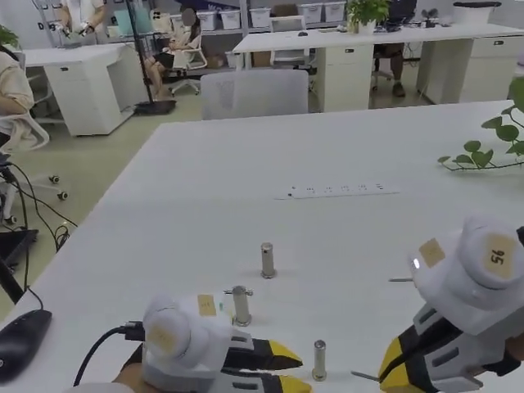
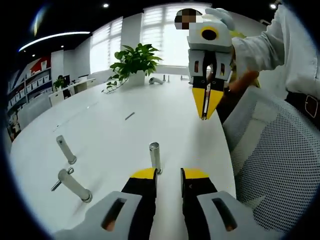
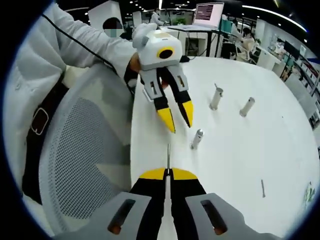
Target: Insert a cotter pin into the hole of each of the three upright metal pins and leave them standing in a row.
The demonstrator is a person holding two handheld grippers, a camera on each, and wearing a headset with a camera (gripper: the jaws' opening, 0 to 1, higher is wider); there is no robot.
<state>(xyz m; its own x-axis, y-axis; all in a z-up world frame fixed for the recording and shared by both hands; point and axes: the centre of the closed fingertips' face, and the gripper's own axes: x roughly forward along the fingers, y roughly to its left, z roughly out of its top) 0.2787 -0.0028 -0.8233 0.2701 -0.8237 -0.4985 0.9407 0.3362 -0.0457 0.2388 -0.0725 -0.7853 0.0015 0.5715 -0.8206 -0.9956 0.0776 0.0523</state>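
- Metal pins (image 1: 268,259): three upright on a big white counter (image 1: 205,196), near its front edge, in a zigzag more than a straight row.
- Left tongs (image 2: 169,176): spread a little, gripping nothing. The tips sit low, just beside the near pin (image 2: 155,156).
- Right tongs (image 3: 168,174): pressed together, pinching a held cotter pin (image 3: 168,157) that sticks straight out ahead, aimed toward the near pin.
- Middle pin (image 1: 241,305): done, with a seated cotter pin (image 1: 228,291) crossing through its top.
- Far pin (image 1: 268,259): hole empty, nothing through it.
- Near pin: also bare. It's a short shiny steel cylinder with a flat cap; I can't make out the hole.
- Loose cotter pin (image 1: 401,280): thin wire lying flat on the counter, well apart from the pins. Likely meant for the last one.
- Progress, my read: one of three pinned, two to go. The near pin looks next; straightening the row comes after.
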